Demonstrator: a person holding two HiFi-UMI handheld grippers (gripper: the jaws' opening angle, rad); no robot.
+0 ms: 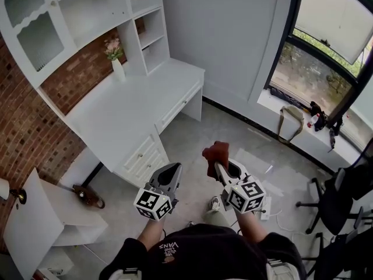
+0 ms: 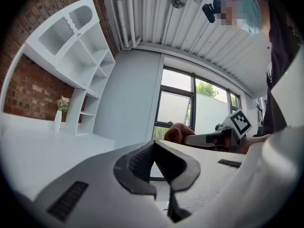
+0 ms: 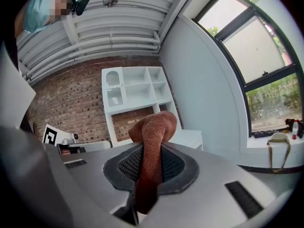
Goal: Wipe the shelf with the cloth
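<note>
A rust-brown cloth (image 1: 215, 156) (image 3: 151, 146) is pinched in my right gripper (image 1: 222, 168) (image 3: 148, 161), which is shut on it; the cloth bulges out past the jaw tips. My left gripper (image 1: 169, 174) (image 2: 154, 148) is shut with nothing between its jaws. Both are held in the air over the grey floor, well short of the white shelf unit (image 1: 93, 16) (image 3: 135, 90) and the white desk (image 1: 131, 107) below it. The cloth (image 2: 178, 133) and the right gripper also show in the left gripper view.
A white vase with pink flowers (image 1: 116, 60) stands on the desk by the brick wall. A white low table (image 1: 64, 212) is at the left, dark office chairs (image 1: 341, 197) at the right. Bottles and a bag (image 1: 289, 123) sit along the window sill.
</note>
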